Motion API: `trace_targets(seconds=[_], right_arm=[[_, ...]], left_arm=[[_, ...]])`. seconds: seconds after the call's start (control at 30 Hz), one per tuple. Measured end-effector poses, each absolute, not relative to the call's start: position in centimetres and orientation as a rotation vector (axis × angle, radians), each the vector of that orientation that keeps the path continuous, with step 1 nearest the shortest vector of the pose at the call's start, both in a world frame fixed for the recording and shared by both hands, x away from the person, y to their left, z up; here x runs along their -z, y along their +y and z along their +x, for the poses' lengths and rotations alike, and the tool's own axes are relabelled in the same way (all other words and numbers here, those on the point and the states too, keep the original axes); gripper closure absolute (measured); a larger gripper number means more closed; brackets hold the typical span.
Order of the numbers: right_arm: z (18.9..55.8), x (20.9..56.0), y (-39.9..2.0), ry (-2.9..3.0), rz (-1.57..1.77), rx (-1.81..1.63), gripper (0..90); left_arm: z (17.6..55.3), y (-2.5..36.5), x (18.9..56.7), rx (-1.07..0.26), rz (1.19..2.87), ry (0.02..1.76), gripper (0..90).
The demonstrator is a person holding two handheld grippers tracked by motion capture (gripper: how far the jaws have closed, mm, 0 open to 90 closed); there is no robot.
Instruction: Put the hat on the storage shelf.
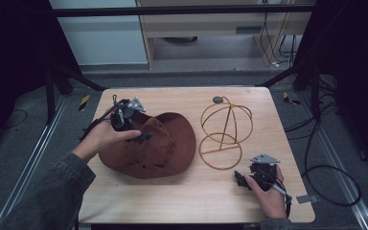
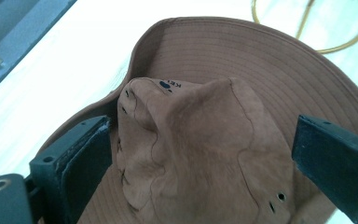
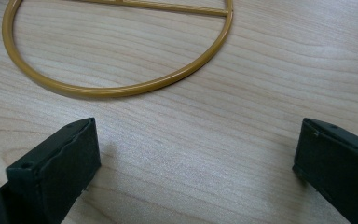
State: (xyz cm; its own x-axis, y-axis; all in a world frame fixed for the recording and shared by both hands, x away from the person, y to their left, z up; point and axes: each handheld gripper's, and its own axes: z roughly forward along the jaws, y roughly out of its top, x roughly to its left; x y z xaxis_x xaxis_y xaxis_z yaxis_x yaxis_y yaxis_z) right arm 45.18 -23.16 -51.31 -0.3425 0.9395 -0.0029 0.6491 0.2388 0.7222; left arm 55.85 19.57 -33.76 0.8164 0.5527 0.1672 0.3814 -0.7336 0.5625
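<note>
Right tongs rest on the counter, released, just short of the wire stand. Left tongs gape astride the hat at the counter's middle-left. Its crown looks soft, light; pinch a crown fold.

Your left arm wears a dark grey-green sleeve of heavy cloth, creased and reaching to the wrist; a sliver of the same cloth shows at your right wrist. Each hand carries a black gripper: the left gripper and the right gripper both bear a grey three-cornered plate on top and trail thin black cables. In the gripper views your jaws are blocky, matt black slabs with squared tips and small screw holes; a brass-coloured ring sits by the left one's base.
</note>
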Motion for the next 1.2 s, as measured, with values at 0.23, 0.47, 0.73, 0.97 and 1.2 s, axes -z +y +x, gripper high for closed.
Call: trace_targets(seconds=[0.23,0.47,0.73,0.97,1.2], right_arm=[[45.2,51.3,-23.2,2.078,1.452,-0.885,0.4],[45.2,51.3,-23.2,2.078,1.453,-0.887,0.4],[45.2,51.3,-23.1,2.079,1.456,-0.888,0.4],[45.2,51.3,-23.2,2.080,1.454,-0.888,0.4],[45.2,51.3,-23.2,2.080,1.451,-0.886,0.4]], left_arm=[[56.8,18.5,35.5,-0.434,2.525,0.758,5.3],[57.5,18.4,36.5,-0.412,2.550,0.805,5.6],[58.3,19.0,37.5,-0.374,2.569,0.851,9.5],[58.9,19.0,38.0,-0.333,2.568,0.875,14.0],[59.1,18.6,38.7,-0.325,2.567,0.880,16.8]])
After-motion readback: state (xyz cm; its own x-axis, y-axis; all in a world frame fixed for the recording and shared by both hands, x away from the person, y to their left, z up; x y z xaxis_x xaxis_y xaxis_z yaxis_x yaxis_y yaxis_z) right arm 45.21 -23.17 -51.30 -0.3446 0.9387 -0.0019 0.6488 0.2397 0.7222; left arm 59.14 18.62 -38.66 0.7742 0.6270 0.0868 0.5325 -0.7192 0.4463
